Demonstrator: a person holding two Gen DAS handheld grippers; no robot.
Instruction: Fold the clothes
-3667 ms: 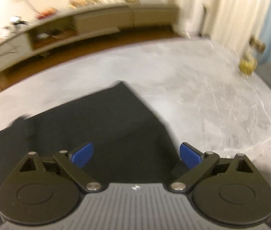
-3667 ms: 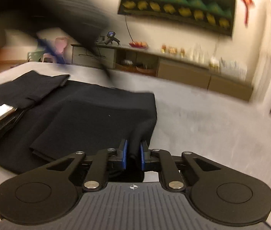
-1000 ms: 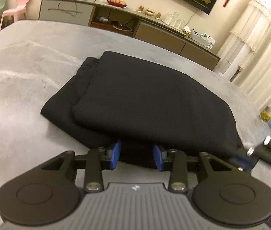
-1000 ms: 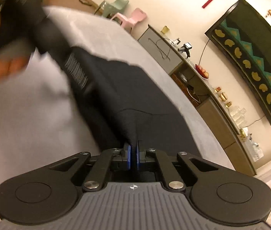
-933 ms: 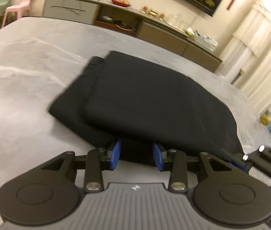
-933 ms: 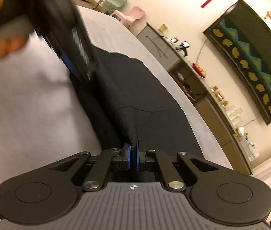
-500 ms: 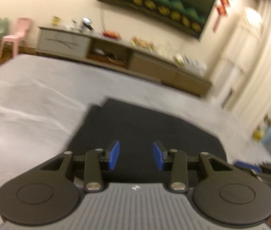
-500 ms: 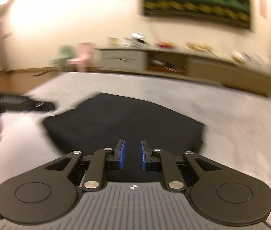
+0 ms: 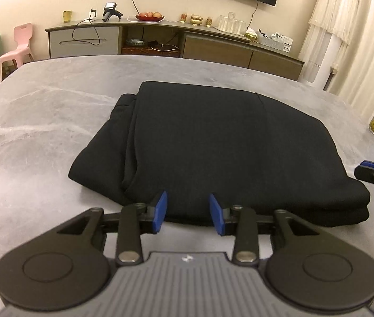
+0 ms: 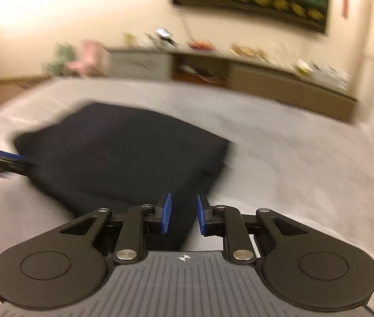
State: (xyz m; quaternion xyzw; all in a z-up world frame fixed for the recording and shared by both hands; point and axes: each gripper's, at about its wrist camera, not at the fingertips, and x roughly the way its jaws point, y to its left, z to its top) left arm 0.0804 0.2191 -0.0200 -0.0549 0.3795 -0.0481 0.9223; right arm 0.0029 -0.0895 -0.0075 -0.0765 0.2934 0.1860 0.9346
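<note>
Lying folded mid-table: black garment; left gripper spread, right gripper opening, both empty.

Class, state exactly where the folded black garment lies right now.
In the left wrist view the folded black garment lies on the grey table, just beyond the left gripper, with the sideboard behind.

no readable text in either view, small white logo mark on left gripper body at bottom centre, similar crosshair mark on right gripper body, no letters or numbers
</note>
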